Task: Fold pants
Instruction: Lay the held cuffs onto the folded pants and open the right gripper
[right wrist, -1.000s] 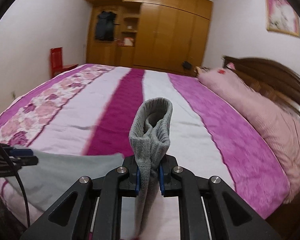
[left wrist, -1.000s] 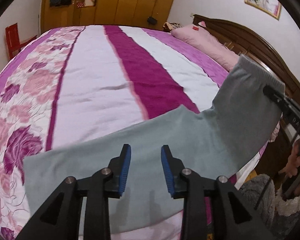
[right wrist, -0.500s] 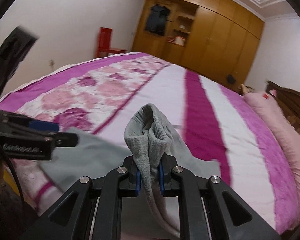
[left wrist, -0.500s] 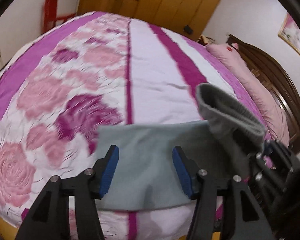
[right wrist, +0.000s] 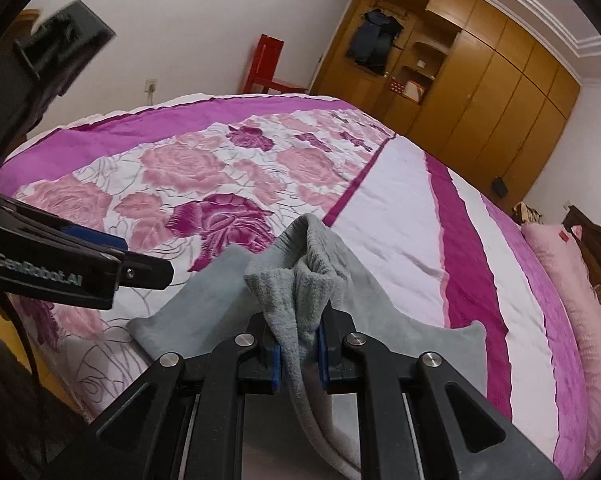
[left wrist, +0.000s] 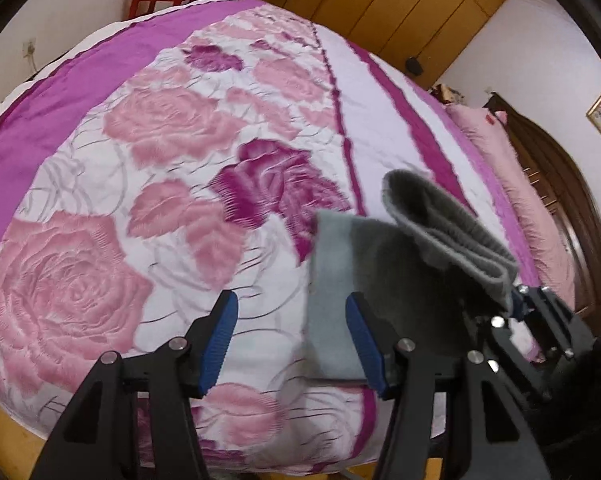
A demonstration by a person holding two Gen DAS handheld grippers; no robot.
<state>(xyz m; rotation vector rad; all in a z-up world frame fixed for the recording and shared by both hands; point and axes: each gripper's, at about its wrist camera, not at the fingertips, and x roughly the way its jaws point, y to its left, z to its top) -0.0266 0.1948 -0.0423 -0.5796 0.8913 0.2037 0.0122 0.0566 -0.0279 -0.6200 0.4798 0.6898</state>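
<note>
R gripper (right wrist: 298, 354) is clamped on the ribbed end of the grey pants (right wrist: 300, 280), w/ fabric bunched up between its blue pads and more hanging down below them. From the L wrist view that same end (left wrist: 452, 232) sits lifted above the lower layer, right next to the L tool. L gripper (left wrist: 294, 344) is wide open, holding nothing; its right pad (left wrist: 364, 344) sits over the pants' left edge, the other pad over bare bedspread.

What changed: a sec ago the pants lay spread long across the near side of the bed (left wrist: 100, 184), w/ the R gripper holding one end up far off to the right. Since then that end has been carried leftward across the rest, so the cloth now looks doubled over, approx. half its former length, and the two tools have ended up close together. L gripper also opened wider over the same second and swung toward the rose-print part of the bedspread.

Meaning for the task, prob.: first fold is nearly made but not set down; the held end needs lowering so it lines up w/ the layer below, then releasing. Open L gripper looks placed to pin or smooth the edge.

Beyond: pink pillows (right wrist: 572, 272) along a dark headboard, a red chair (right wrist: 268, 64) by the wall, wooden wardrobes (right wrist: 480, 80) at the far end.
</note>
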